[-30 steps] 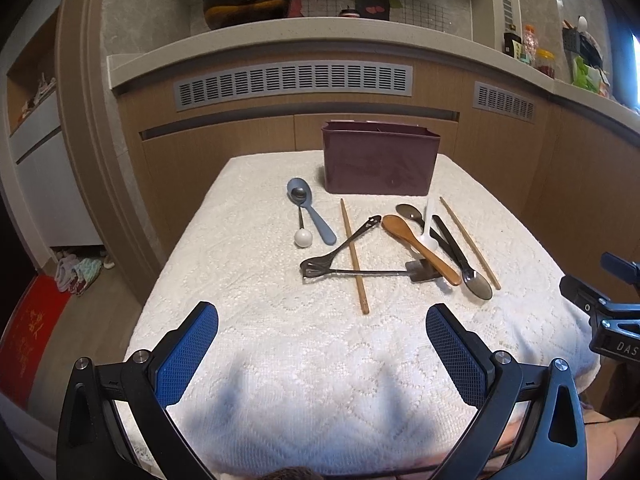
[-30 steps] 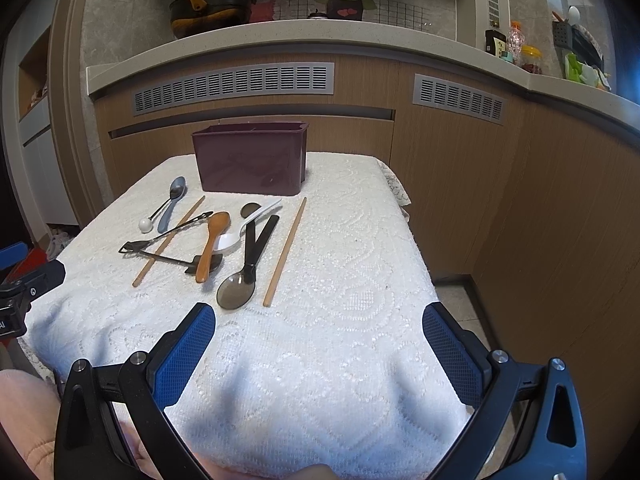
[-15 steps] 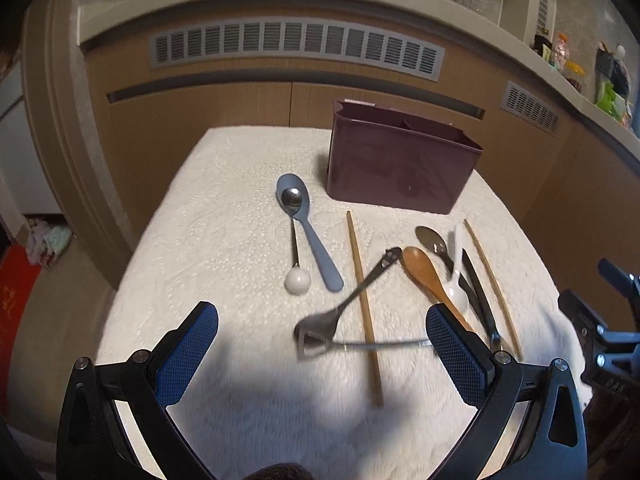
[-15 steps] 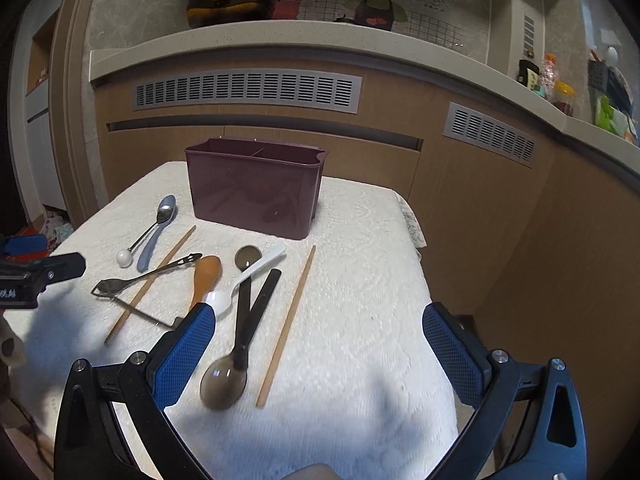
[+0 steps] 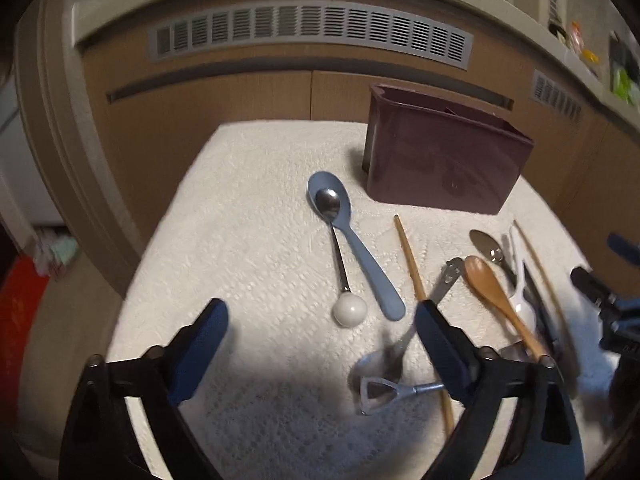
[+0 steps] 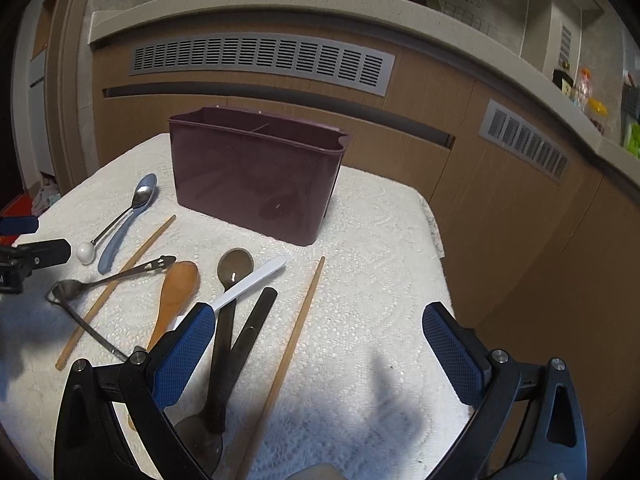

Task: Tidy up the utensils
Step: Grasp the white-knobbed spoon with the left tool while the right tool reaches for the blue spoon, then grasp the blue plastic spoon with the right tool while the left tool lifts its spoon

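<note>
Here we see both tools released: the left gripper (image 5: 322, 326) brackets the ball-ended spoon (image 5: 339, 256) lying in the blue spoon (image 5: 352, 240); right gripper (image 6: 320, 352) straddles a chopstick (image 6: 298, 332). Closing may pinch neighbours; the caddy (image 6: 256, 176) stands ahead

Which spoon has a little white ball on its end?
The thin metal spoon lying with its bowl on the blue spoon; only its handle ends in a white ball.

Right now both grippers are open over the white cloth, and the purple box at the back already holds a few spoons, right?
Not quite. The purple box shows no spoons in it; in the right wrist view the utensils, like the wooden spoon, lie on the white cloth. Both the left gripper and right gripper are open.
</note>
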`<state>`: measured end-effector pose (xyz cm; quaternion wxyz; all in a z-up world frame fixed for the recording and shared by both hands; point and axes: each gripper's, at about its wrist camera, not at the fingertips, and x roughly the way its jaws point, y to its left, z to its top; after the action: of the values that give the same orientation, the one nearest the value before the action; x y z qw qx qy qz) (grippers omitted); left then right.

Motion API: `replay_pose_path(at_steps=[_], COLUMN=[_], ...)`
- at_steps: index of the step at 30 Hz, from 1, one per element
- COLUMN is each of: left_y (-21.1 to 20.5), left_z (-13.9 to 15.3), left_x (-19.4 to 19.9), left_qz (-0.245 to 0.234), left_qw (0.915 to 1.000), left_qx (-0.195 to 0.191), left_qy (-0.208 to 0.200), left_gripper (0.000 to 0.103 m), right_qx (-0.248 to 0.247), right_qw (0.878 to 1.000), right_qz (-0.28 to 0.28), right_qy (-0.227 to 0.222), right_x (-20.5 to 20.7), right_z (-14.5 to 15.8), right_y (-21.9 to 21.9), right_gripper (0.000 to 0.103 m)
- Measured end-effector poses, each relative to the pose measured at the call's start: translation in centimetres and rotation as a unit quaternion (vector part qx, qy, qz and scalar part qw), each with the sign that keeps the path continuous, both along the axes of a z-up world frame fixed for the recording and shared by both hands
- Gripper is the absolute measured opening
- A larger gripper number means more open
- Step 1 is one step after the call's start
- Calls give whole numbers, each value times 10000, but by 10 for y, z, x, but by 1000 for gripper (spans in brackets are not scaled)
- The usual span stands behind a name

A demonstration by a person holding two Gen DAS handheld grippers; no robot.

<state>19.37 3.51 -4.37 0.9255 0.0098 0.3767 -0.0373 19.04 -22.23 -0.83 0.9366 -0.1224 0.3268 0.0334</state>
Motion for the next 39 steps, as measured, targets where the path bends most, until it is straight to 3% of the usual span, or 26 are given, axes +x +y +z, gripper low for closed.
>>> replay_pose_path(at_steps=[2,5,8,12,18,24,26,28,30,38,39], left_y=[-6,-6,-9,-12,7,36,45,53,60,79,80], left_z=[-3,-13,-25,-21,27,64,67,66,64,60,61], left_x=[4,17,27,29,9,-8,-13,-14,-16,-27,-27], left_qz=[-117,-149,-153,-255,-139,30,54,50,49,58,57], left_qw=[9998,9990,9973,9979,9991,9947,9940,9938,9935,9920,9919], left_qx=[139,-13,-83,-59,-169,-326,-401,-512,-612,-859,-871], left_qy=[52,414,716,600,-354,-970,-1019,-985,-954,-920,-928], left_gripper=[77,62,41,22,22,22,22,23,23,23,23], right_qx=[174,239,205,132,205,485,480,431,328,240,132], right_qw=[9998,9996,9997,9999,9992,9921,9884,9826,9809,9799,9797], right_qz=[-33,-26,-25,-43,355,1093,1320,1605,1590,1252,1233], right_qy=[94,147,122,83,-30,370,582,830,1069,1535,1575], right_x=[2,1,-2,-4,3,47,67,85,104,148,151], right_z=[-2,-5,-7,-5,20,29,21,10,-3,-42,-46], right_y=[-2,-1,0,1,24,87,116,143,165,215,219], right_gripper=[103,103,103,103,103,103,100,81,72,70,56])
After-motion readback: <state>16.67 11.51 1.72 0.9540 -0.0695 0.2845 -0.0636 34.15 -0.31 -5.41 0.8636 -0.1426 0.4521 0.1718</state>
